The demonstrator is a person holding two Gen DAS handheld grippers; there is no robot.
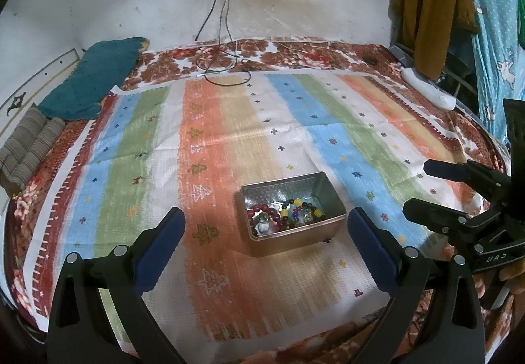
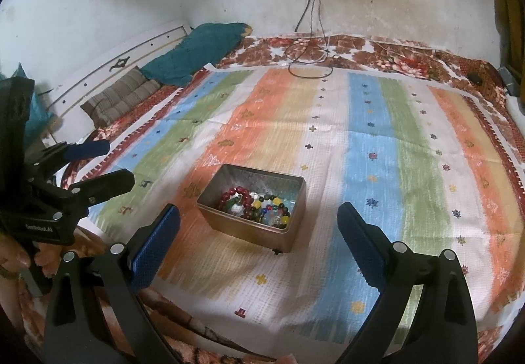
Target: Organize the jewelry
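An open metal tin [image 1: 328, 196] sits on the striped cloth on the bed; it also shows in the right wrist view [image 2: 295, 200]. Inside it lie bead bracelets: a dark red one [image 1: 267, 211] and multicoloured ones [image 1: 300, 208], seen too in the right wrist view [image 2: 259, 203]. My left gripper [image 1: 265, 229] is open and empty, hovering just short of the tin. My right gripper [image 2: 259, 229] is open and empty, also just short of the tin. Each gripper shows in the other's view: the right [image 1: 423, 186], the left [image 2: 108, 160].
A striped cloth [image 1: 229, 140] covers a floral bedspread. A teal blanket [image 1: 95, 81] and a striped pillow [image 1: 29, 147] lie at far left. Cables [image 1: 226, 68] trail from a wall socket onto the bed. Clothes [image 1: 433, 3] hang at right. A white object [image 1: 430, 90] lies at the bed's right edge.
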